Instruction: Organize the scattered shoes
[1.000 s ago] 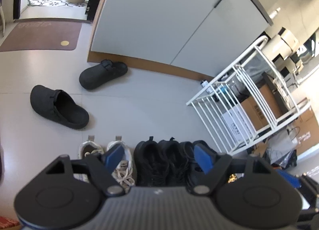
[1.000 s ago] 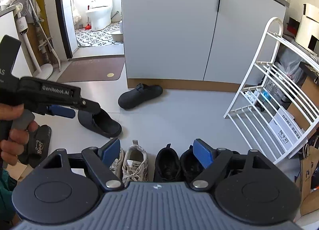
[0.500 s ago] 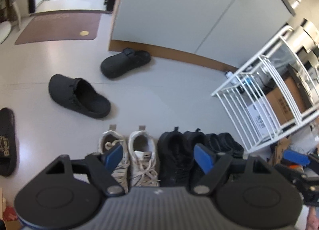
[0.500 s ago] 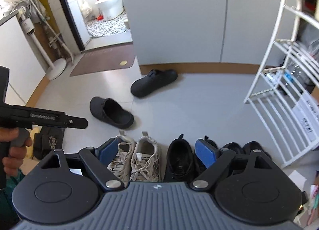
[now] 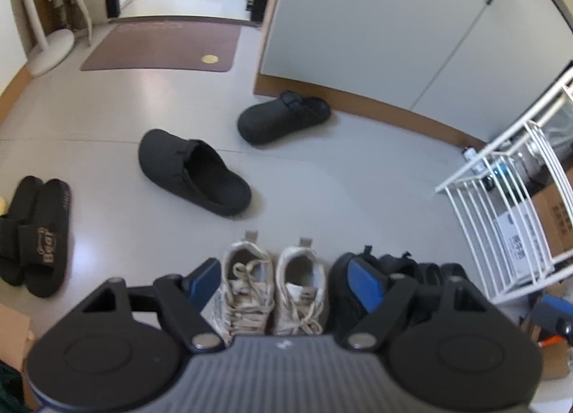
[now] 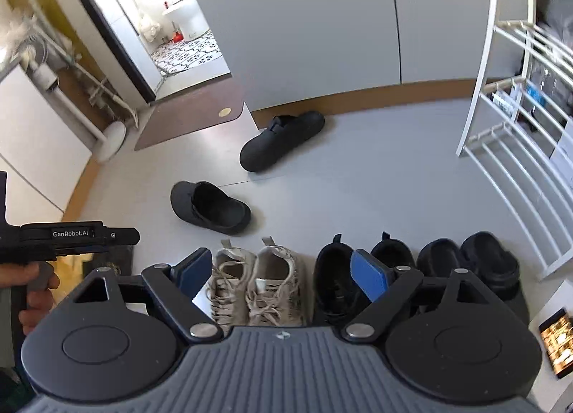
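Two black clogs lie apart on the pale floor: one on its side point(image 5: 193, 171) point(image 6: 211, 207), the other against the cabinet base point(image 5: 283, 117) point(image 6: 283, 142). Along the near edge stands a row: white sneakers point(image 5: 272, 291) point(image 6: 258, 280), black sneakers point(image 5: 358, 287) point(image 6: 336, 280), then a black clog pair point(image 6: 469, 262). A pair of black slides point(image 5: 34, 234) lies at the far left. My left gripper point(image 5: 284, 278) hangs open above the white sneakers, holding nothing. My right gripper point(image 6: 283, 273) is open and empty over the same row. The left gripper point(image 6: 118, 241), held by a hand point(image 6: 32, 287), shows at the left of the right wrist view.
A white wire rack point(image 5: 501, 198) point(image 6: 519, 162) stands at the right with boxes behind it. A grey cabinet point(image 5: 376, 19) backs the floor. A brown mat point(image 5: 161, 47) lies before a tiled bathroom doorway, with a fan base point(image 5: 50, 51) beside it. A phone point(image 6: 558, 345) lies at the lower right.
Both cameras have tipped downward and the shoe row shows more fully. The left view swung left, bringing the black slides into sight. Both grippers stay open and empty.
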The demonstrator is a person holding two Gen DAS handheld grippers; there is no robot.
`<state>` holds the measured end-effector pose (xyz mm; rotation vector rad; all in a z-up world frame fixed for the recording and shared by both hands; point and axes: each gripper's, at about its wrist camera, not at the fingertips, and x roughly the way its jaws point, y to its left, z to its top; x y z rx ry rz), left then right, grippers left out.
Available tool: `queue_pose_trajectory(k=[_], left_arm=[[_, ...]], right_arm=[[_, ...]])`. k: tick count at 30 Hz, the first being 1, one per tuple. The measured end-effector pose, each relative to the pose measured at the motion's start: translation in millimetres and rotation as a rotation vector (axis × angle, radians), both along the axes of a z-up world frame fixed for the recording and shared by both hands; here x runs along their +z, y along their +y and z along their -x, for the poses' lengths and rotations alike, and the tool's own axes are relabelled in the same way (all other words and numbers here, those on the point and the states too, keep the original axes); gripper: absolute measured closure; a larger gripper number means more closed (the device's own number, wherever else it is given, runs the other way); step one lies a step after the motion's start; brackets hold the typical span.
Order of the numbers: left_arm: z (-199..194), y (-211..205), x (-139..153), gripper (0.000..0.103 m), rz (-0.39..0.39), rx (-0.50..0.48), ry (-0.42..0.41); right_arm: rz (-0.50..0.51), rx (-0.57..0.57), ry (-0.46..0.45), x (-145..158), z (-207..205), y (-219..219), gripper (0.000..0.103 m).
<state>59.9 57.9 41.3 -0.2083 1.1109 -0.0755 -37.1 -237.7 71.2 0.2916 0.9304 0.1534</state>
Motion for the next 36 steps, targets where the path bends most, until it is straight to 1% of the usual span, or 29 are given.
queue_pose_trajectory(k=[4,5,7,12,14,16,19,22,26,30,33,36], left_arm=[[-15,3,15,0.023,-0.053,0.016,-0.003],[-18,5,16,0.023,-0.054,0.024,-0.002],[-25,10,16,0.023,-0.050,0.041,0.003],[-48,22,12,0.023,-0.080,0.054,0.013],[-58,27,5,0.023,-0.097,0.066,0.019],[-72,31,-3,0.023,-0.112,0.055,0.029],[-87,38,-13,0.023,-0.098,0.057,0.025],[-109,53,-26,0.023,-0.079,0.080,0.034],[-132,68,-34,0.024,-0.076,0.085,0.036],[-162,83,-44,0.024,-0.075,0.096,0.034],[-181,89,-62,0.024,-0.089,0.098,0.046],[-194,90,-87,0.024,-0.100,0.097,0.067]], right_arm=[[0.012,0.009,-0.003,-3,-5,-3,0.015],[0.017,0.009,0.002,-4,-6,-4,0.015],[0.031,-0.001,0.011,-7,-9,-9,0.015],[0.040,-0.010,0.002,-8,-14,-18,0.015],[0.036,-0.013,-0.004,-9,-16,-21,0.015],[0.024,-0.020,-0.006,-10,-17,-24,0.015],[-0.005,-0.023,-0.010,-11,-20,-25,0.015],[-0.032,0.005,-0.037,-7,-21,-21,0.015],[-0.078,0.011,-0.030,-7,-31,-21,0.015],[-0.062,0.020,-0.041,-11,-44,-17,0.015],[-0.050,0.025,-0.033,-20,-57,-15,0.015],[-0.045,0.028,-0.018,-32,-69,-14,0.015]])
